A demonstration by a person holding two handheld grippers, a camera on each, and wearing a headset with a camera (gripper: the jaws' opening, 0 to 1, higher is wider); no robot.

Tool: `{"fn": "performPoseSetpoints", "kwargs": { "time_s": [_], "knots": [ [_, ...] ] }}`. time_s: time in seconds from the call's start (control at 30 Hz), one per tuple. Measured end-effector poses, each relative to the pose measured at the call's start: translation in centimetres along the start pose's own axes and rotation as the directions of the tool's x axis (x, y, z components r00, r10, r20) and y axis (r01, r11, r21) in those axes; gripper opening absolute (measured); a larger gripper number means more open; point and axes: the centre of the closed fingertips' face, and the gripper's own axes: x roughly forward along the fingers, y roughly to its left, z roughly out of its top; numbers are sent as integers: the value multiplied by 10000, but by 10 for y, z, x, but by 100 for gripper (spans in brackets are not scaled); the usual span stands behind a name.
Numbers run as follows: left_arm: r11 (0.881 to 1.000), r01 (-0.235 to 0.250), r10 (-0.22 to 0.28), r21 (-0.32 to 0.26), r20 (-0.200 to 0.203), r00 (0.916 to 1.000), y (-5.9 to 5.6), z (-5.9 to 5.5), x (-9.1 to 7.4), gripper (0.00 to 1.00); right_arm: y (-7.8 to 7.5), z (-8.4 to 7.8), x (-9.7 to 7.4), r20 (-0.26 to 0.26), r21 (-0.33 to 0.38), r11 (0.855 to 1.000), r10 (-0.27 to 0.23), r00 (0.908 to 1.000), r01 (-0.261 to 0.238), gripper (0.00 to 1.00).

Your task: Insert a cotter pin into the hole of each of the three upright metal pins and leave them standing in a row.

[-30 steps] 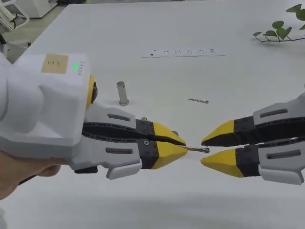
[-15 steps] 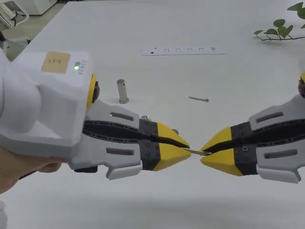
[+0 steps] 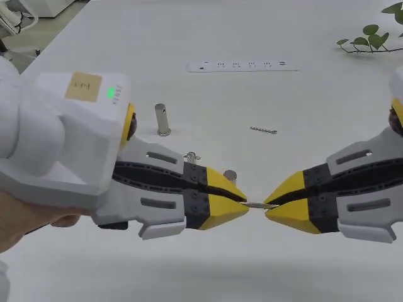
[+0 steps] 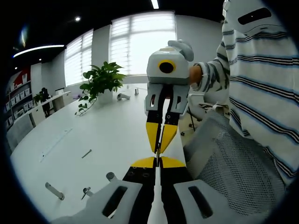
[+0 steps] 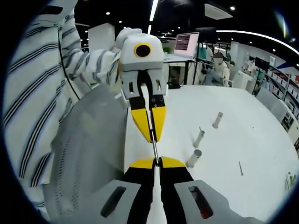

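Cotter pin held level above the table, bridging the two tong tips. Left gripper clamps one end, right gripper clamps the other, with the tips close. Behind them stand the far metal pin, middle metal pin and near metal pin. Spare cotter pin lies loose beyond.

tip gap: left gripper and right gripper nose to nose, both clamped on one cotter pin — no passage between.
behind left jaws: near pin and middle pin stand close; tight.
far pin: upright, apart — lane around it.
mid-table: loose cotter pin lying flat, low.
far edge: power strip flat; plant in right corner.
near side: open table.
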Motion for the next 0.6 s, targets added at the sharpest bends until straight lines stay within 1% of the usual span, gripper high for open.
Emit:
{"fn": "performPoseSetpoints", "kwargs": {
  "time_s": [0.17,0.23,0.3,0.47,0.6],
  "knots": [
    [9998,102,-104,-149,-151,9998,4,-8,-3,0,1,-2,1,-160,2,10000,-44,9999,44,4],
    [9981,120,-132,-597,-197,9997,5,-10,-3,1,0,-4,1,-238,88,9999,-106,9997,108,4],
    [9984,107,-120,-562,-216,9997,7,-11,-3,1,-1,-5,1,-288,154,9997,-162,9995,166,4],
    [9964,29,-44,-849,-181,9998,11,-13,-3,1,-4,-6,0,-300,402,9985,-350,9989,362,4],
    [9961,-97,81,-872,-192,9998,13,-14,-3,1,-5,-6,1,-340,526,9976,-424,9985,441,4]
  ]
}}
